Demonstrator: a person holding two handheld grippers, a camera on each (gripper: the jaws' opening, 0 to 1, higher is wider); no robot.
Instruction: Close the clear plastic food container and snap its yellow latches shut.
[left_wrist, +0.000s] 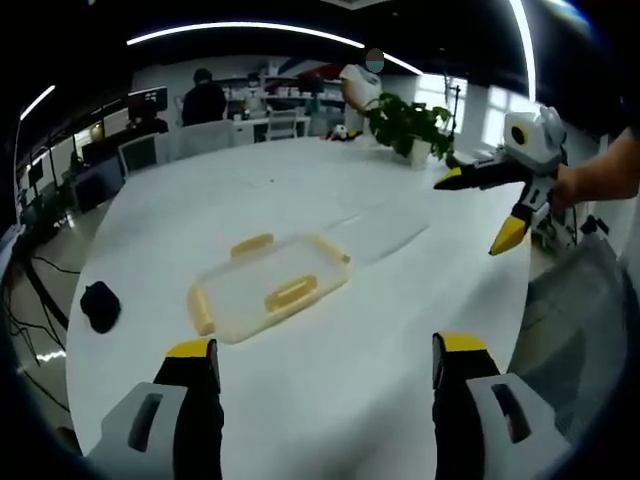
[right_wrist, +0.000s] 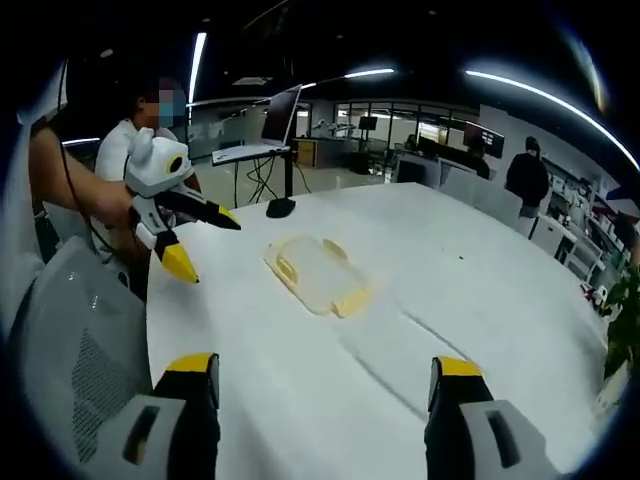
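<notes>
A shallow clear plastic container (left_wrist: 268, 288) with yellow latches along its edges lies flat on the white round table (left_wrist: 300, 180). In the right gripper view the container (right_wrist: 315, 272) sits a little beyond the jaws. My left gripper (left_wrist: 326, 350) is open, held short of the container and touching nothing; it also shows as the left gripper (right_wrist: 205, 245), held in a hand, jaws spread. My right gripper (right_wrist: 322, 368) is open and empty; from the other side the right gripper (left_wrist: 478, 210) hovers over the table's right edge, apart from the container. Whether the latches are snapped down I cannot tell.
A small black object (left_wrist: 100, 305) lies near the table's left edge. A potted plant (left_wrist: 410, 125) stands at the far side. A laptop on a stand (right_wrist: 280, 120) is beyond the container. A grey mesh chair (right_wrist: 70, 330) is beside the table. People stand in the background.
</notes>
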